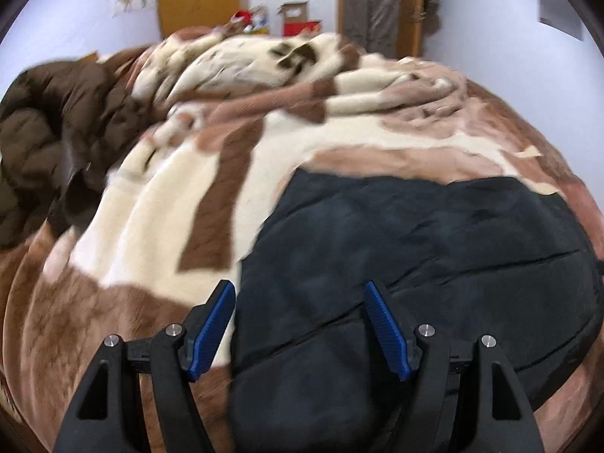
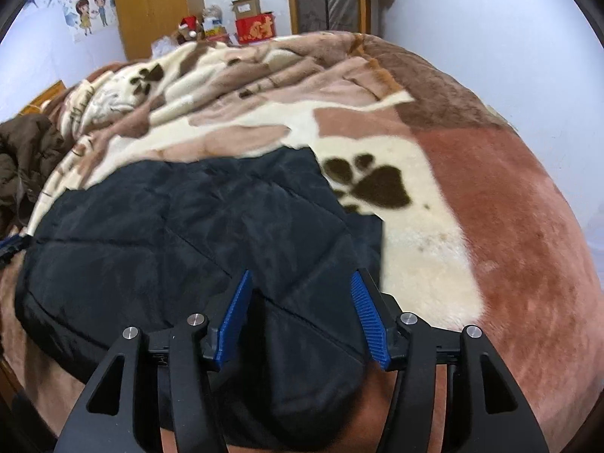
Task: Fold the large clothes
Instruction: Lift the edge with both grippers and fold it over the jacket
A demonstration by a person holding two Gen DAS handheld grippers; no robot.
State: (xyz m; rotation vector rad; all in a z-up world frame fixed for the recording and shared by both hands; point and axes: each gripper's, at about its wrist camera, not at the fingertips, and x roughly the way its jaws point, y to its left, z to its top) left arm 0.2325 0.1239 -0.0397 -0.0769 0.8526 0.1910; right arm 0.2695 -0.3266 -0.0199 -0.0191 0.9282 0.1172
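Left wrist view: my left gripper (image 1: pixel 298 324) hangs with fingers spread apart, gripping nothing, above the near-left edge of the black quilted jacket (image 1: pixel 415 249). Jacket lies flat on the paw-print blanket (image 1: pixel 151 204). My right gripper (image 2: pixel 300 313), fingers likewise apart, hangs above the jacket's near-right part (image 2: pixel 170 234). Brown coat (image 1: pixel 49 132) bunched beyond the jacket's left side.

Black jacket (image 2: pixel 158 249): quilted cloth, faint sheen. Blanket (image 2: pixel 434 234) on the bed: plush, fuzzy fleece. Brown coat (image 1: pixel 45 143), upper left: puffy matt cloth. Left tongs (image 1: pixel 300 324) and right tongs (image 2: pixel 302 315): matt black plastic, ribbed blue pads (image 2: pixel 232 322), bright metal pins (image 2: pixel 197 318). Wardrobe (image 2: pixel 154 7): smooth wood.
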